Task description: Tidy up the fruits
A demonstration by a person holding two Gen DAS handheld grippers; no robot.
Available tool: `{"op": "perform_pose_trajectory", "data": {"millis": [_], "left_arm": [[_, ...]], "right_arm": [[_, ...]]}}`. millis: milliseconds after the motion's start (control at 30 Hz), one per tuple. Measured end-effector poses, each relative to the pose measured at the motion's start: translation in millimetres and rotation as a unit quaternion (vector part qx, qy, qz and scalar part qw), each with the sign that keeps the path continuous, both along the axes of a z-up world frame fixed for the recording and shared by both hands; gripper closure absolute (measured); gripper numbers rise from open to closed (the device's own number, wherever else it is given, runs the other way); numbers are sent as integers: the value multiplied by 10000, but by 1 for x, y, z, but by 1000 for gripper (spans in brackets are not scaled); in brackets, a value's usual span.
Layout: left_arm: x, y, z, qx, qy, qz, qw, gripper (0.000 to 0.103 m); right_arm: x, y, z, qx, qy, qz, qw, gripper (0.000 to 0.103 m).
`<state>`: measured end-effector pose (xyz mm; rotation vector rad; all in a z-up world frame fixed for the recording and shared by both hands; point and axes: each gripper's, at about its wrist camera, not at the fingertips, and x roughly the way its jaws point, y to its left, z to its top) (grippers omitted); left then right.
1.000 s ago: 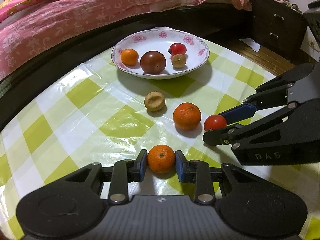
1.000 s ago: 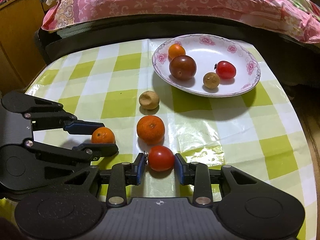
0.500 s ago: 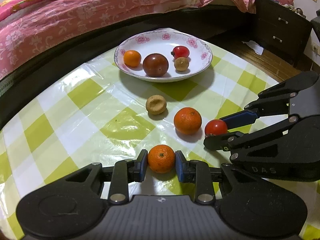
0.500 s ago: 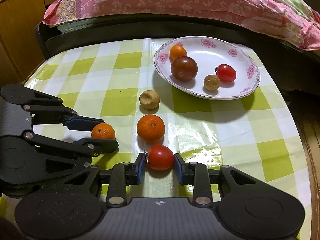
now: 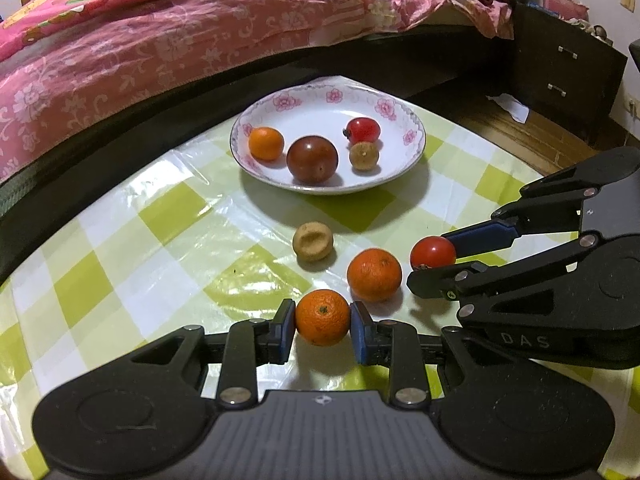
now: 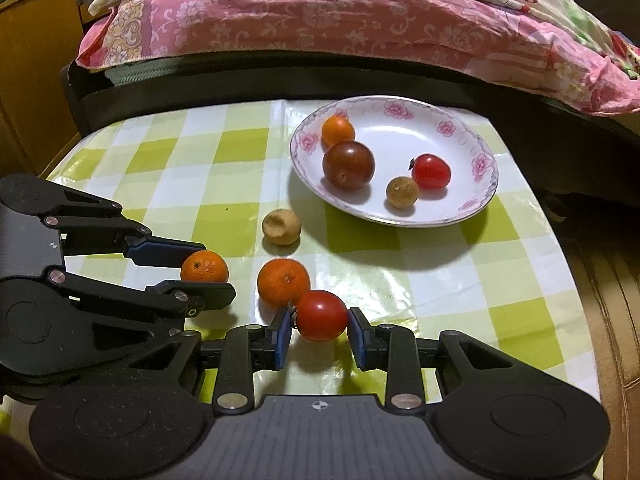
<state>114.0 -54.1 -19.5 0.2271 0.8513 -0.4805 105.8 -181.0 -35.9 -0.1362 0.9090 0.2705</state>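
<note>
A tabletop (image 5: 120, 248) covered in a green and white checked cloth stands beside a bed (image 5: 160, 40) with a pink floral cover.

The left gripper (image 5: 322, 318) has its jaws closed on a small orange (image 5: 322, 317), which appears lifted slightly, with a shadow beneath it. The right gripper (image 6: 319, 330) has its jaws closed on a red tomato (image 6: 321, 315), held just above the cloth near the tabletop's near edge. In the left wrist view the same tomato (image 5: 433, 253) shows between the right gripper's blue pads.

Between the two held fruits, a larger orange (image 6: 283, 283) lies on the cloth, just beside the tomato. A tan, dented round fruit (image 6: 281, 227) lies a little farther in, toward the middle.

Near the tabletop's far edge by the bed sits a white plate (image 6: 472, 148) with pink flowers on its rim. It holds four fruits: a little orange (image 6: 338, 131), a dark tomato (image 6: 348, 165) touching or just beside it, a second red tomato (image 6: 431, 171), and a tan ball (image 6: 402, 192) just beside that.
</note>
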Motion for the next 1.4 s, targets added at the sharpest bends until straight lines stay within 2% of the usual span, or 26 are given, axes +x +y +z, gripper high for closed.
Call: {"op": "perform_pose_trajectory", "data": {"millis": [533,833,1100,1400], "left_arm": [[19,-8,18,-103,-300,162,9994,67],[35,-12,32,-297,-570,250,9976,67],[58,-18,31,-419,-580,335,9969,67],[90,-29,30,-388,-597,371,9968,67]], "right_arm": [[5,-6,13,24,-319,-276,9991,76],[21,-19,26,316,-491,-487,9971,75],[40,-28,27,433,-510,-591,9960,75],[67,-38,25,485,-620,-650,9948,75]]}}
